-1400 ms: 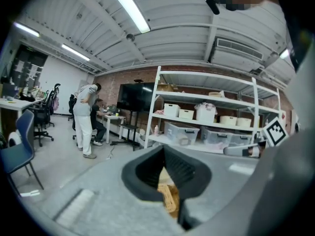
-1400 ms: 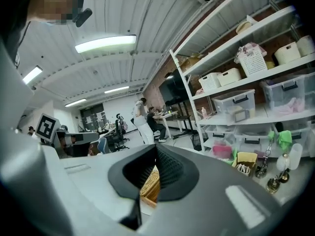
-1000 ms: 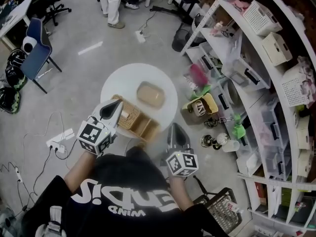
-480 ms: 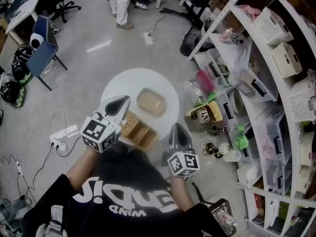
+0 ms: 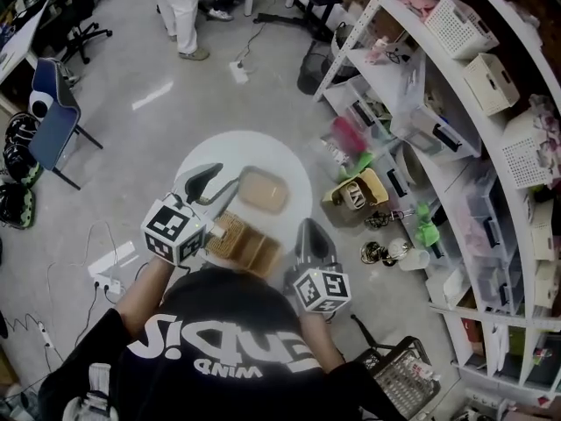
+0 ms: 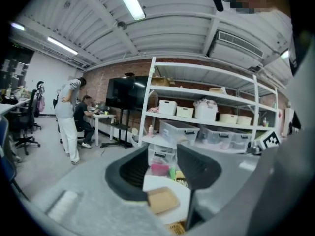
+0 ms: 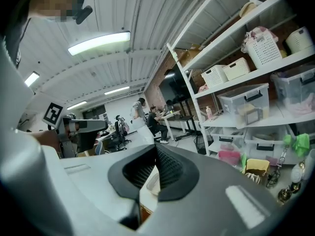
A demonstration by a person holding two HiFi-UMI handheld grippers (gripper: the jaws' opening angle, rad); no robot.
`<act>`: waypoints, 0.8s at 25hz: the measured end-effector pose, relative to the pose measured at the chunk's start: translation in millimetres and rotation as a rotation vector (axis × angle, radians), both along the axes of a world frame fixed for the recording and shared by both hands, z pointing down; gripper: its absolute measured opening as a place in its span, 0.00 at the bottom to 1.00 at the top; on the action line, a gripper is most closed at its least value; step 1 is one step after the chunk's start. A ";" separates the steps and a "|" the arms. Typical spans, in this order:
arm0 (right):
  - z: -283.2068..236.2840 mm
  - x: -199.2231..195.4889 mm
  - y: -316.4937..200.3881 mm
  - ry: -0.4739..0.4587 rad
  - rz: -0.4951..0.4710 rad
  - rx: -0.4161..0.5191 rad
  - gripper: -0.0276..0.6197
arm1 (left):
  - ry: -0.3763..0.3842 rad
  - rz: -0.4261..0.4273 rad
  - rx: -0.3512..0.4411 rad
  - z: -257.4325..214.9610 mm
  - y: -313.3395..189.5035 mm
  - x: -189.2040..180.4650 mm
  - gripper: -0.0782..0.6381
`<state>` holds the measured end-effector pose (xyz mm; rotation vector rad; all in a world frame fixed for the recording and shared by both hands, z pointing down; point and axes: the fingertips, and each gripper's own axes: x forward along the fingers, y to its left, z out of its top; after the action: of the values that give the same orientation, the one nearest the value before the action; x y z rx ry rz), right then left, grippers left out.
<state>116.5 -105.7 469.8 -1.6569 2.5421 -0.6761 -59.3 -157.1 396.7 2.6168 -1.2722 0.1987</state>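
Over round white surface [image 5: 206, 152], both claws hover w/ nothing gripped. L claw [image 5: 213, 181] is spread open above the surface's left part, near tan pad [image 5: 264, 189] but apart from it. R claw [image 5: 309, 228] is closed and empty, at the near-right edge, just beside basket [image 5: 248, 246].

Progress, as I judge it: nothing picked up yet. Pad lies flat mid-surface and basket sits at the near edge, neither one touched.

Head view gives the layout: pad beyond basket, shelves [image 5: 456, 103] off to the right. L gripper view adds what head view can't: a wide gap btwn the jaws, w/ pad framed low in it. R gripper view shows jaw tips meeting, w/ only a sliver of surface below them.
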 end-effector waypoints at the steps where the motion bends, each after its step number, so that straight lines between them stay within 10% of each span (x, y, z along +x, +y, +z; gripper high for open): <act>1: 1.2 -2.7 -0.4 -0.001 0.005 0.000 0.04 | -0.004 0.021 -0.011 2.3 -5.2 0.1 0.37; 20: 19.5 -8.7 -13.7 0.004 0.077 -0.052 0.04 | -0.045 0.155 -0.314 118.7 -119.2 8.0 0.47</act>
<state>107.7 -119.4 489.3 -1.7643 2.4688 -0.7398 -51.3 -276.3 515.5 2.4485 -0.9600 0.4475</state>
